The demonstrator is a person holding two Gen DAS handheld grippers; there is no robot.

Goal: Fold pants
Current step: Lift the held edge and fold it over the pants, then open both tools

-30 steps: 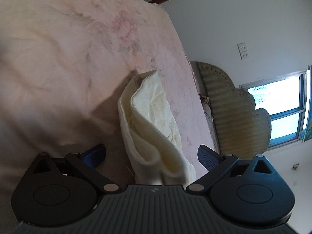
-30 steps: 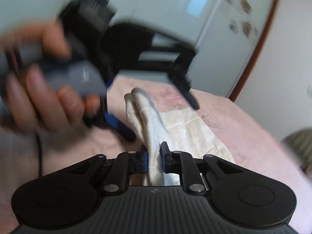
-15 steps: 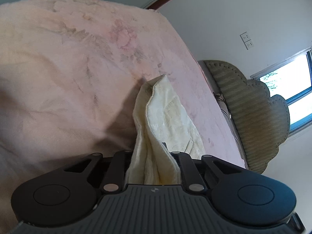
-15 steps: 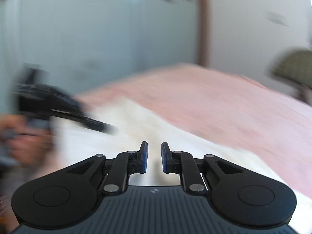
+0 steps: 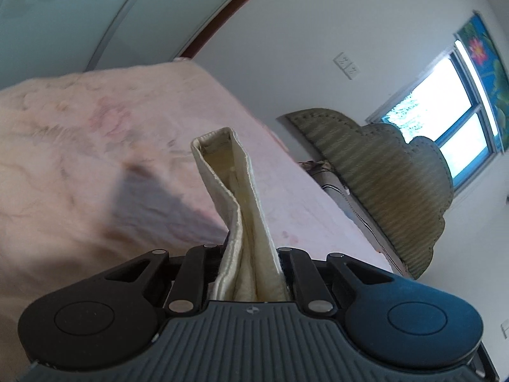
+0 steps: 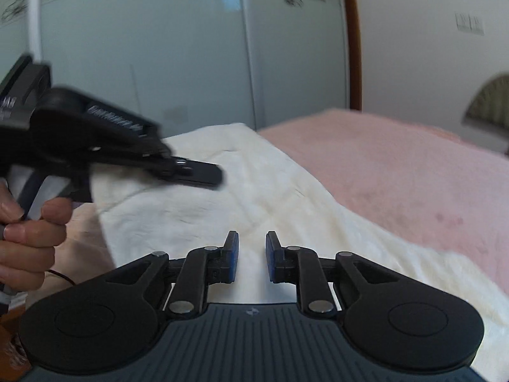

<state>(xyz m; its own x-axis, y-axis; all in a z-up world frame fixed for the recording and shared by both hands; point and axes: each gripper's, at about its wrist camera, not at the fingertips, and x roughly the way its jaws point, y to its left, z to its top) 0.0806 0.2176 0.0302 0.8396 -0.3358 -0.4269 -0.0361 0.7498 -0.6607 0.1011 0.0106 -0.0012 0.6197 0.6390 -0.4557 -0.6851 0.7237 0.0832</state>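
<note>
A bed (image 5: 79, 165) with a pink cover (image 6: 413, 172) carries the work, with a padded headboard (image 5: 391, 191) at its far end under a window (image 5: 445, 117). The cream pants (image 6: 241, 191) lie spread across the near part of the cover, flat enough to be folded in place. One hemmed edge (image 5: 235, 197) is lifted off the bed, standing up as a doubled strip, probably so it can be carried over the rest of the cloth. The left hand-held gripper (image 5: 251, 270) is clamped on that strip and holds it raised. The right hand-held gripper (image 6: 251, 256) hovers just above the flat cloth with its fingers a little apart and nothing between them, likely free to take another edge.
</note>
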